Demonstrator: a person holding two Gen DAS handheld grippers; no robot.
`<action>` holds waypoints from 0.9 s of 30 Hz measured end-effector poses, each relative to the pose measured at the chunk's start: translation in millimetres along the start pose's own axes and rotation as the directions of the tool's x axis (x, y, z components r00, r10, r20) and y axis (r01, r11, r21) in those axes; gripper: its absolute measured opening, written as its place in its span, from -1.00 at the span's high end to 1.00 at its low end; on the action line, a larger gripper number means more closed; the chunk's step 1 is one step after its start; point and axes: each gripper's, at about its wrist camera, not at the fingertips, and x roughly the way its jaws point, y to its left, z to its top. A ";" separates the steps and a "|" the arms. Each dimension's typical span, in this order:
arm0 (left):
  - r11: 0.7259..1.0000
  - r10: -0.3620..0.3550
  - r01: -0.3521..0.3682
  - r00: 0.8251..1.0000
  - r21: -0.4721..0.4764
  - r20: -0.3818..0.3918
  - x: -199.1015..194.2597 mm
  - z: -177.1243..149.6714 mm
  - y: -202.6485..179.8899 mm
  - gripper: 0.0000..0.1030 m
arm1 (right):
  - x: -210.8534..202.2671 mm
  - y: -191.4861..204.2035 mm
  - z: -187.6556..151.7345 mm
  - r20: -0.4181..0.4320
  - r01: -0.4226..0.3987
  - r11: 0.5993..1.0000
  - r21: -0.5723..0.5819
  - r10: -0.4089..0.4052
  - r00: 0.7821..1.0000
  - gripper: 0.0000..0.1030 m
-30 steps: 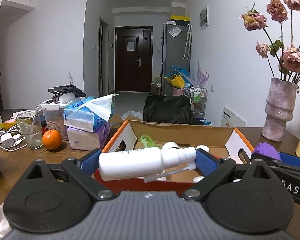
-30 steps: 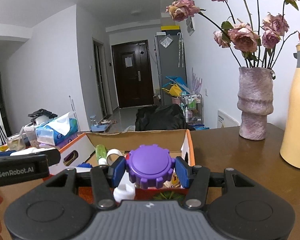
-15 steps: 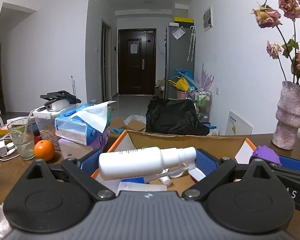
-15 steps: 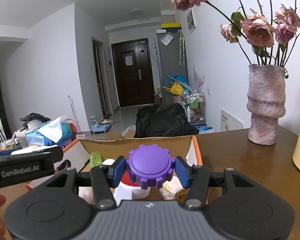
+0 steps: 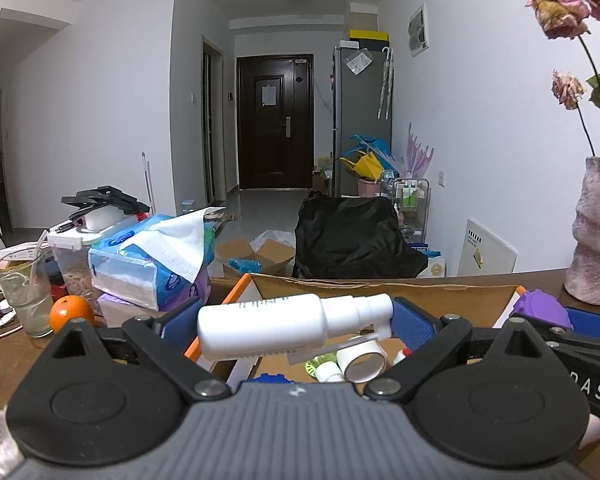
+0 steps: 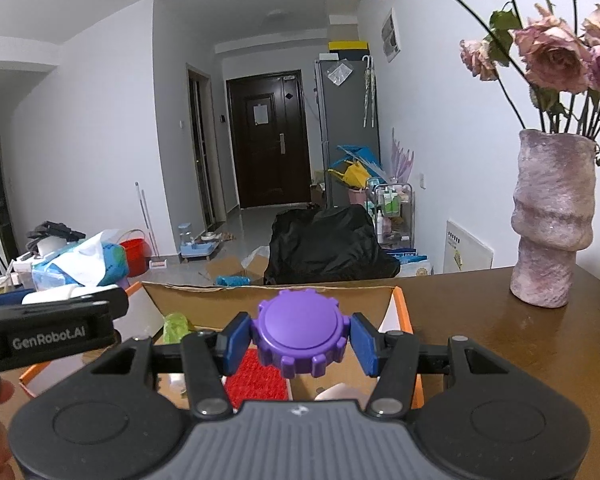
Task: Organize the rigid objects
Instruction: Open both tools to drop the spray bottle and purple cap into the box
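Left wrist view: the left gripper (image 5: 296, 322) clamps a white spray bottle (image 5: 276, 326) lying sideways between its blue pads, at centre frame above the open cardboard box (image 5: 380, 288); the gripper body hides most of the box floor, so only a tape roll (image 5: 362, 360) and scraps of other items show; at the right edge the vase (image 5: 596, 236) is cut off, and a purple knob peeks from behind the other tool.

Right wrist view: the right gripper (image 6: 302, 338) holds a purple notched knob (image 6: 302, 332) narrowly between its pads, low centre, over the box's right half; a red patch (image 6: 256, 380) beneath is partly covered and hard to identify; the left tool, lettered "GenRobot.AI", crosses the left edge, hiding its load.
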 end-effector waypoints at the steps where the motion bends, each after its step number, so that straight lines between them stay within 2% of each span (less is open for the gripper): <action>1: 1.000 0.000 0.000 1.000 0.001 -0.004 3.3 0.0 0.4 -0.94 | 2.7 0.2 0.2 -0.004 0.000 1.000 -0.004 0.000 1.000 -0.03; 14: 0.999 -0.021 0.023 0.998 0.034 -0.062 33.7 1.4 4.8 -0.97 | 29.9 1.5 5.5 -0.058 0.003 0.999 -0.053 -0.006 0.998 -0.07; 16: 0.999 -0.021 0.023 0.997 0.030 -0.068 35.6 0.4 7.5 -1.00 | 30.5 0.4 5.8 -0.066 0.010 0.998 -0.057 -0.014 0.998 -0.38; 17: 0.999 -0.020 0.022 0.997 0.028 -0.071 36.3 0.2 8.7 -1.00 | 29.2 -0.7 5.7 -0.059 0.019 0.998 -0.053 -0.022 0.998 -0.65; 18: 0.999 -0.019 0.021 0.997 0.026 -0.076 37.6 0.2 9.5 -1.00 | 28.3 -1.2 6.1 -0.051 0.026 0.998 -0.051 -0.029 0.998 -0.80; 23: 1.000 -0.008 0.009 0.997 0.017 -0.082 38.4 0.8 13.9 -1.00 | 24.3 -2.8 6.8 -0.036 0.042 0.998 -0.048 -0.044 0.998 -0.99; 27: 1.000 -0.005 0.005 0.997 0.011 -0.077 35.6 2.4 15.5 -1.00 | 23.1 -2.0 8.0 -0.034 0.044 0.998 -0.052 -0.045 0.998 -1.00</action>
